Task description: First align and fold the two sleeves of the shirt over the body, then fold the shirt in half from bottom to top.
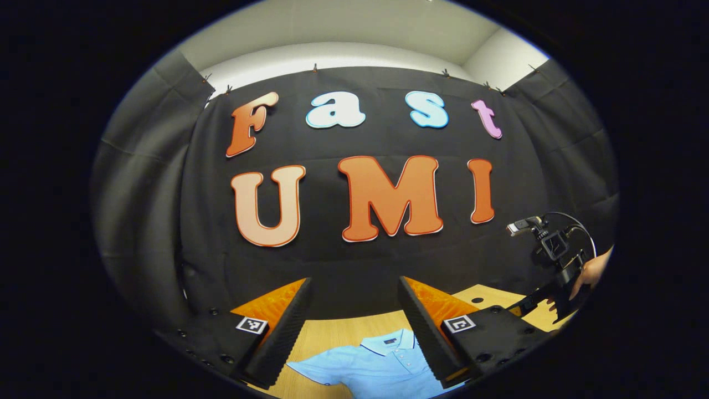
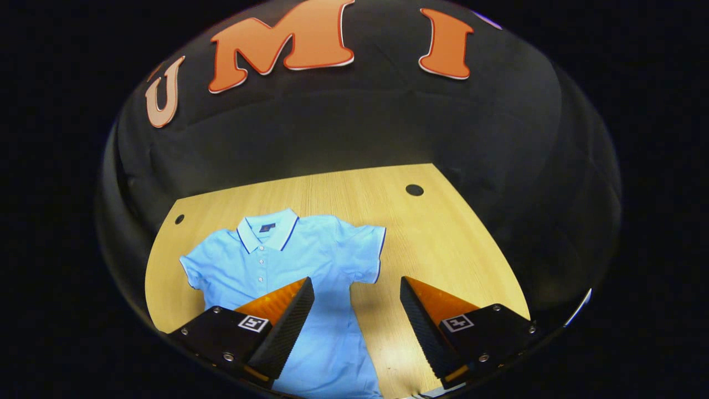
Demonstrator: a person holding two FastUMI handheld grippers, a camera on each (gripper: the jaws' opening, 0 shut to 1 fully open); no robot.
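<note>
From the right gripper view I see the shirt [image 2: 288, 266] lying flat on the table [image 2: 443, 244], collar [image 2: 267, 228] toward the far wall, both sleeves spread out to the sides. My right gripper [image 2: 357, 316] hangs above the shirt's near right part, one finger over the body, the other over bare table beside it. In the left gripper view my left gripper [image 1: 354, 327] sits higher, the collar between its fingers below; the other gripper [image 1: 532, 302], with a hand [image 1: 590, 274], is off to its right.
</note>
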